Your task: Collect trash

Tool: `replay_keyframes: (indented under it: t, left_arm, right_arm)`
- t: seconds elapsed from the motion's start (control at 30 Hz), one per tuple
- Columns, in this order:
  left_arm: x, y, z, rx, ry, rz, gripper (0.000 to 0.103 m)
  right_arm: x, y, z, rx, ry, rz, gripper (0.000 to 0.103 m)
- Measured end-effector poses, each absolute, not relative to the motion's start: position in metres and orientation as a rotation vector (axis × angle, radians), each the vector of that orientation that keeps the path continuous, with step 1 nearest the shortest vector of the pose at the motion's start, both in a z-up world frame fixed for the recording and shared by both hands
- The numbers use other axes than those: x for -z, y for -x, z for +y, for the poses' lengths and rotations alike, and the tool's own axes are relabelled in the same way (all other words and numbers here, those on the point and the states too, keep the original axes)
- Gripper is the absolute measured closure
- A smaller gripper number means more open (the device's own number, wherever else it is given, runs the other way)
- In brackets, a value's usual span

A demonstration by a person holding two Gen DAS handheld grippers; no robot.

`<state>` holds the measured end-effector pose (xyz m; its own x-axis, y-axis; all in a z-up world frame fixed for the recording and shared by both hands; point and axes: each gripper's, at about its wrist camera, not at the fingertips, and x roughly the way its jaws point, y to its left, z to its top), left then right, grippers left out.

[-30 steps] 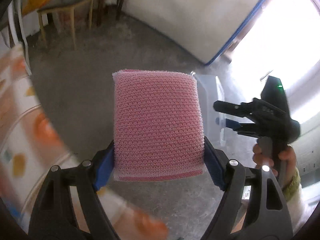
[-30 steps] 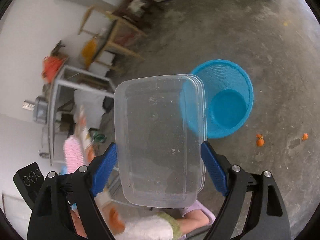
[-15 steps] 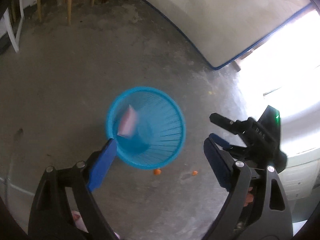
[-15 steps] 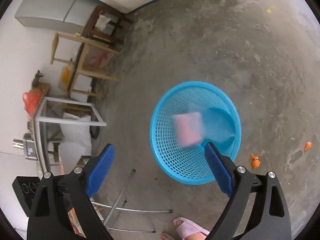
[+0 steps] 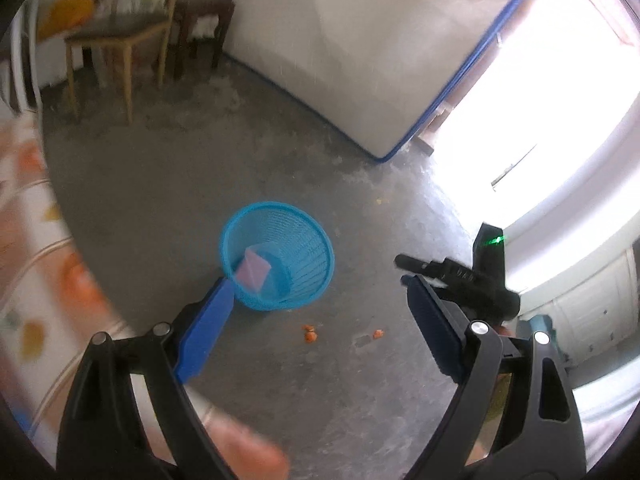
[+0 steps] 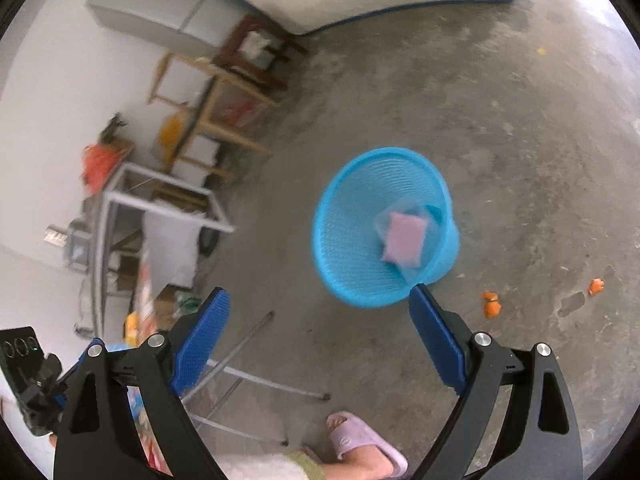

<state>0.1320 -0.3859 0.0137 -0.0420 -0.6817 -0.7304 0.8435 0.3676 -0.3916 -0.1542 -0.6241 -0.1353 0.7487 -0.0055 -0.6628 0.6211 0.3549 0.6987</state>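
Blue pads on our left claw (image 5: pixel 316 312) stand wide apart with nothing between them, and the right claw (image 6: pixel 320 328) is released the same way, its jaws empty. Both point down at the concrete floor (image 6: pixel 500 140). Out past the fingertips sits the blue mesh basket (image 6: pixel 352 240), upright on the floor, and inside it we see a pink scrubbing pad (image 6: pixel 402 238) lying on what looks like a clear plastic container (image 6: pixel 416 210); blur keeps us from being sure of that second piece. From the left wrist view the same basket (image 5: pixel 308 256) shows the pink pad (image 5: pixel 254 270) leaning against its inner wall.

We judge this drop to be finished, so the step in hand is turning to look for more trash. Small orange scraps (image 6: pixel 491 306) lie on the floor just beside the basket, with another bit (image 6: pixel 596 286) farther off. If those count as trash, the next move calls for lowering one claw over a scrap and pinching tightly, since the pieces are tiny and flat against the concrete. Beyond, wooden chairs (image 5: pixel 116 44) stand by the wall.
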Motion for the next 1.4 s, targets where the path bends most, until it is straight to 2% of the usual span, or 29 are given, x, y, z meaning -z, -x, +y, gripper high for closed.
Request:
replay_keyframes:
  t: [0.2,0.47,0.77,0.93,1.1,1.17,1.2,1.27,1.37,1.4]
  left_arm:
    - [-0.031,-0.111,-0.253,1.099,-0.168,0.908,0.019]
    - [-0.026,-0.109,-0.091,0.77,-0.038,0.782,0.019]
    - [-0.014,-0.11,-0.02,0.611,0.031,0.709,0.019]
    - [-0.01,-0.113,-0.007,0.6,0.061,0.677,0.024]
    - [-0.003,-0.113,-0.009,0.632,0.063,0.638,0.027]
    - [-0.001,-0.112,-0.01,0.646,0.064,0.623,0.028]
    - [-0.001,-0.112,-0.01,0.651,0.065,0.617,0.028]
    - [-0.002,-0.11,-0.01,0.662,0.061,0.607,0.028]
    - [-0.003,-0.107,-0.011,0.675,0.058,0.593,0.028]
    - [-0.003,-0.106,-0.012,0.676,0.057,0.591,0.028]
  right_arm:
    - [0.083,0.137,-0.564,0.266,-0.989,0.651,0.014]
    - [-0.002,0.029,-0.45,-0.062,-0.709,0.699,0.006]
    - [-0.028,-0.128,-0.289,-0.331,-0.5,0.856,0.006]
    - [-0.014,-0.191,-0.245,-0.302,-0.452,0.94,0.007]
    - [-0.006,-0.216,-0.22,-0.274,-0.386,1.003,0.029]
    - [-0.004,-0.218,-0.217,-0.254,-0.372,1.02,0.047]
    - [-0.002,-0.218,-0.217,-0.246,-0.376,1.024,0.052]
    - [0.0,-0.217,-0.219,-0.234,-0.386,1.027,0.074]
    - [0.002,-0.211,-0.222,-0.217,-0.393,1.031,0.094]
    - [0.001,-0.207,-0.224,-0.209,-0.391,1.025,0.095]
